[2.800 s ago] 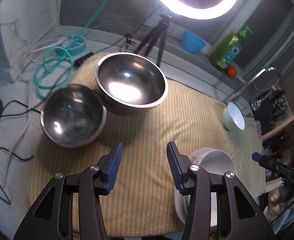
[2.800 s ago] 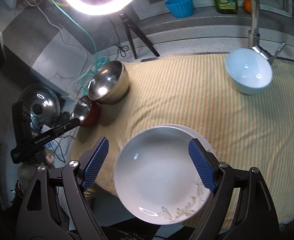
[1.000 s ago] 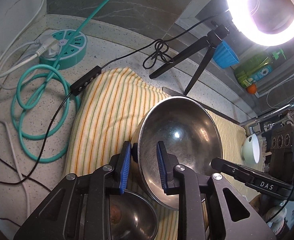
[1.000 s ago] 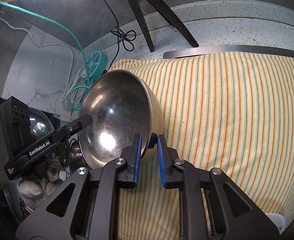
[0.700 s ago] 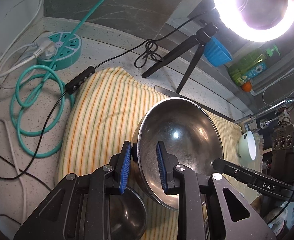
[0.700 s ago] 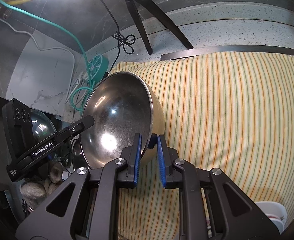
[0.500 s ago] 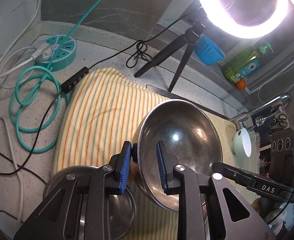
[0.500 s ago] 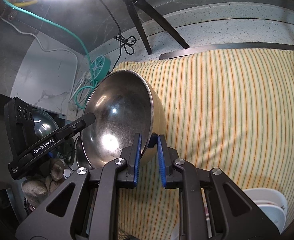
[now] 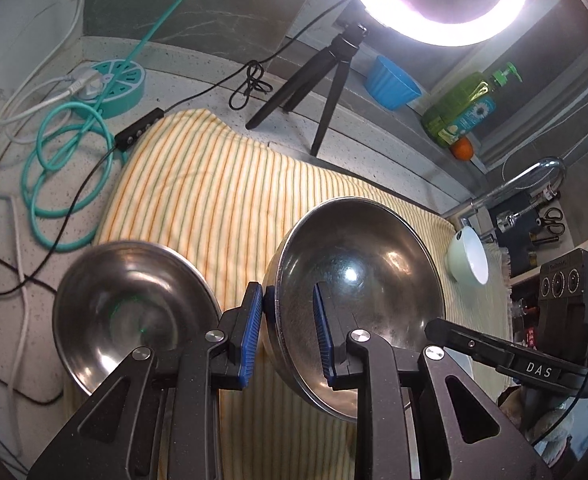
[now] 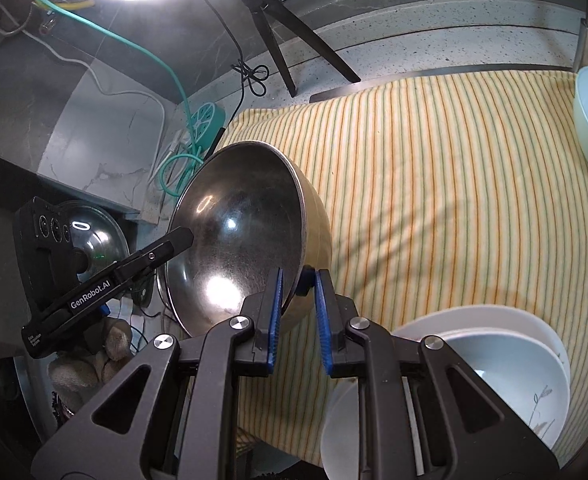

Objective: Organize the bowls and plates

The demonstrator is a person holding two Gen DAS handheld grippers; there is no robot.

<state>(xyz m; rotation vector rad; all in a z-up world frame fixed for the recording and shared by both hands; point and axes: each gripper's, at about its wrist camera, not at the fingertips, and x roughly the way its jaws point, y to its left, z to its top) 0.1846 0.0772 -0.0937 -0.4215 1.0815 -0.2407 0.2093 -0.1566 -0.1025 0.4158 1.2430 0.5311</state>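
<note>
Left fingers: nearly closed, pinching the rim of the big steel bowl at its 9 o'clock edge; one pad is outside the wall, the other inside.
Right fingers: closed almost together on the same bowl's rim at the opposite edge, one pad inside, one outside.
Big steel bowl: I hold it between both hands, tilted, over the striped cloth; in the right view its outer wall mirrors the yellow stripes.
Small steel bowl: just beside the big one at its 9 o'clock in the left view, partly behind my left fingers; whether the two touch I cannot tell.
White plates: a stack at 4 o'clock in the right view, on the near edge of the cloth, partly hidden by my right gripper; the top one has a leaf pattern.
Pale bowl: at 3 o'clock in the left view, on the far side of the cloth near the tap.
Ring light: at 1 o'clock on a small black tripod, lit, standing just beyond the cloth's far edge.
Behind it: a blue cup, a green soap bottle and an orange along the ledge.
Surface: speckled grey stone; at 10 o'clock a round teal power strip with a coiled teal cord, plus white and black cables.
Room: dark marbled wall tiles behind the surface.
</note>
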